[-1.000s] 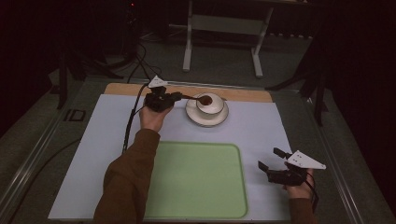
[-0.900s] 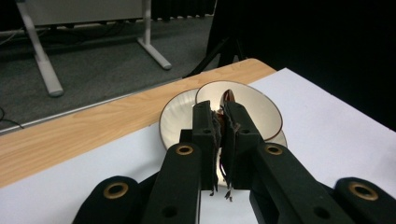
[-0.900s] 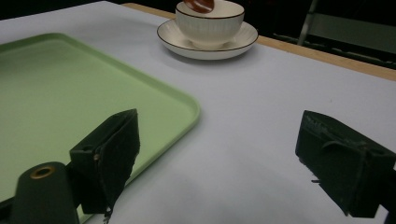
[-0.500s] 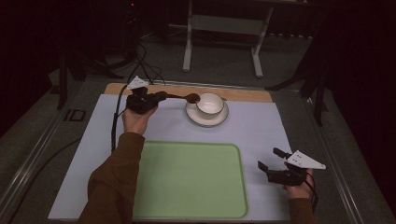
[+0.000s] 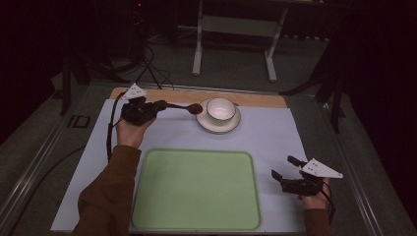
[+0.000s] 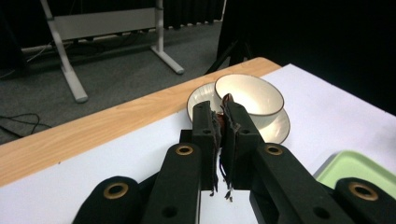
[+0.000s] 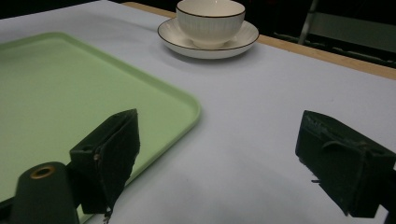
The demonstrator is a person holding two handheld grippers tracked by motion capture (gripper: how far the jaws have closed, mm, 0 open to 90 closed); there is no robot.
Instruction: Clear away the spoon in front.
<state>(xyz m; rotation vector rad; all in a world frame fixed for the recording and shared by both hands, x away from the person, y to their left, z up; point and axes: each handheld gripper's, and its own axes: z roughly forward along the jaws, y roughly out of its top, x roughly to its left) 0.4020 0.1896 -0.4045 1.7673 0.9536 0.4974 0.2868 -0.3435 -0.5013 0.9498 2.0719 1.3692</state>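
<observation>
Left gripper [image 5: 156, 105]: clamping spoon [image 5: 189, 107] level, just left of cup [image 5: 220, 109], keeping it clear. Right gripper [image 5: 286, 170]: gaping, empty, waiting well apart.

The high view looked forward and down from above the person's side, taking in the whole table [image 5: 275, 142]; the left gripper view sat close and low, facing the cup [image 6: 250, 94] on its saucer [image 6: 275, 128]; the right gripper view looked from farther off across the green tray [image 7: 70, 93] — all three shared cup and saucer.
</observation>
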